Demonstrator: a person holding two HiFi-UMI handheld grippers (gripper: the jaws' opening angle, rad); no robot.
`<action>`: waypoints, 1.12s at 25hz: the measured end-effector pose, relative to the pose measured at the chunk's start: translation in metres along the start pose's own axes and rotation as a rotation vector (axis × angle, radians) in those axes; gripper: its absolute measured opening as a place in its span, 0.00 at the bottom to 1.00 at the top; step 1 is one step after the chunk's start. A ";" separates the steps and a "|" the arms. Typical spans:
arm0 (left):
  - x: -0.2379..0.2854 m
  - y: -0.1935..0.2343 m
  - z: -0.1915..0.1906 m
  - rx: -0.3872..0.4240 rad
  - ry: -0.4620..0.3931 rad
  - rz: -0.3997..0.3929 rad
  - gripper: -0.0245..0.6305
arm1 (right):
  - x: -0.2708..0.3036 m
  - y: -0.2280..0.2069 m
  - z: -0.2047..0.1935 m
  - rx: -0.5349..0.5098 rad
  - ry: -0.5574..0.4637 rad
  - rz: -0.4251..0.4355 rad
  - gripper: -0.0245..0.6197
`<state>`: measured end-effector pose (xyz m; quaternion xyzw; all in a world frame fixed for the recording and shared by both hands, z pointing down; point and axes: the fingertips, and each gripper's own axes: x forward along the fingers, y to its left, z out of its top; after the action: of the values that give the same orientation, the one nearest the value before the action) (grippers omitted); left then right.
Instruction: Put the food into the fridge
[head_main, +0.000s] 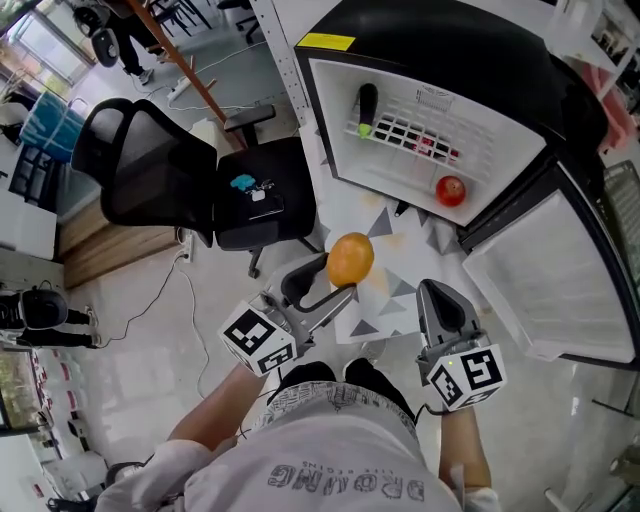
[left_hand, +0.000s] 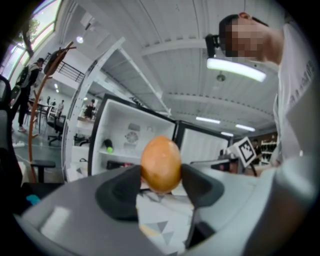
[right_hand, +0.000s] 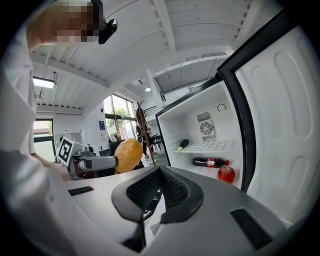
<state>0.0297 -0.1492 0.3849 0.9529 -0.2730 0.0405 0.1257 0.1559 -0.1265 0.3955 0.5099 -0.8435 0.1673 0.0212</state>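
The orange (left_hand: 161, 162) is sitting between the jaws of the left gripper (left_hand: 161, 181), which are pressing on its two sides, wide apart. Ahead of these jaws the open fridge (head_main: 450, 40) is showing a red apple (head_main: 451, 189). The right gripper (right_hand: 159, 187) is holding nothing, its jaws closed together.

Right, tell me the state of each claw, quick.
Left claw: closed on the orange.
Right claw: closed, nothing in it.
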 end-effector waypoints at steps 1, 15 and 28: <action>0.004 0.001 0.000 0.002 0.002 0.003 0.44 | 0.001 -0.004 0.000 0.001 0.002 0.001 0.04; 0.056 0.032 0.012 0.142 0.065 -0.001 0.44 | 0.015 -0.033 0.004 0.027 -0.002 -0.024 0.04; 0.114 0.092 0.026 0.312 0.134 -0.070 0.44 | 0.034 -0.061 -0.004 0.091 -0.048 -0.171 0.04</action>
<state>0.0778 -0.2897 0.3962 0.9649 -0.2211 0.1413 -0.0048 0.1922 -0.1808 0.4219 0.5844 -0.7887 0.1908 -0.0081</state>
